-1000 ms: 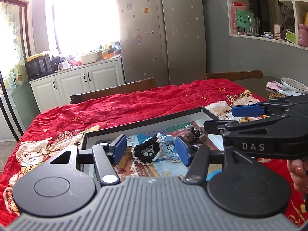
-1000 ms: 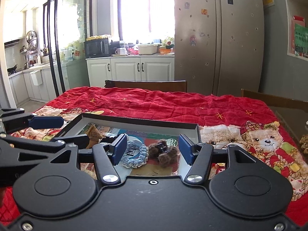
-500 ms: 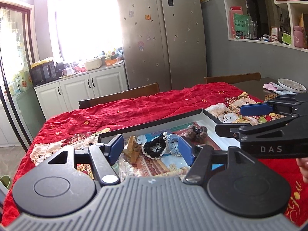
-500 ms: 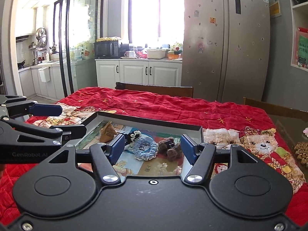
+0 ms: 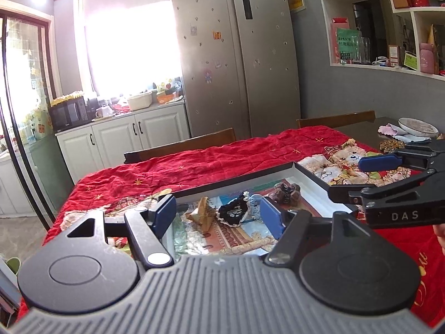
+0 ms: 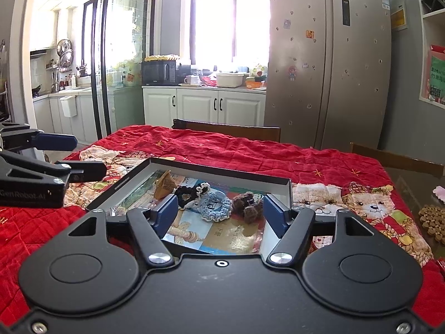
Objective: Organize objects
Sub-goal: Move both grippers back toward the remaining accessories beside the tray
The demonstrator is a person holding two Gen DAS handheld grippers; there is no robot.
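A shallow black-rimmed tray (image 5: 239, 183) (image 6: 222, 170) lies on the red cloth. In it rest a tan folded piece (image 5: 204, 213) (image 6: 165, 185), a black lace-edged scrunchie (image 5: 233, 213) (image 6: 187, 192), a light-blue scrunchie (image 5: 251, 203) (image 6: 217, 204) and a brown fuzzy hair clip (image 5: 286, 192) (image 6: 247, 201). My left gripper (image 5: 218, 215) hovers in front of the tray, jaws opening, nothing between the pads. My right gripper (image 6: 221, 213) is beside it, jaws opening too and empty. Each gripper shows in the other's view, the right gripper (image 5: 364, 178) side-on and the left gripper (image 6: 83, 156) likewise.
The red quilted cloth (image 6: 250, 150) with bear prints covers the table. Wooden chair backs (image 6: 228, 129) stand at the far side. A plate (image 5: 417, 126) and a brown trivet (image 6: 434, 220) sit on the bare right end. Fridge and cabinets stand behind.
Both grippers have drawn back and risen from the tray, so more of it and the tan piece show. Both pairs of jaws stand wider than before.
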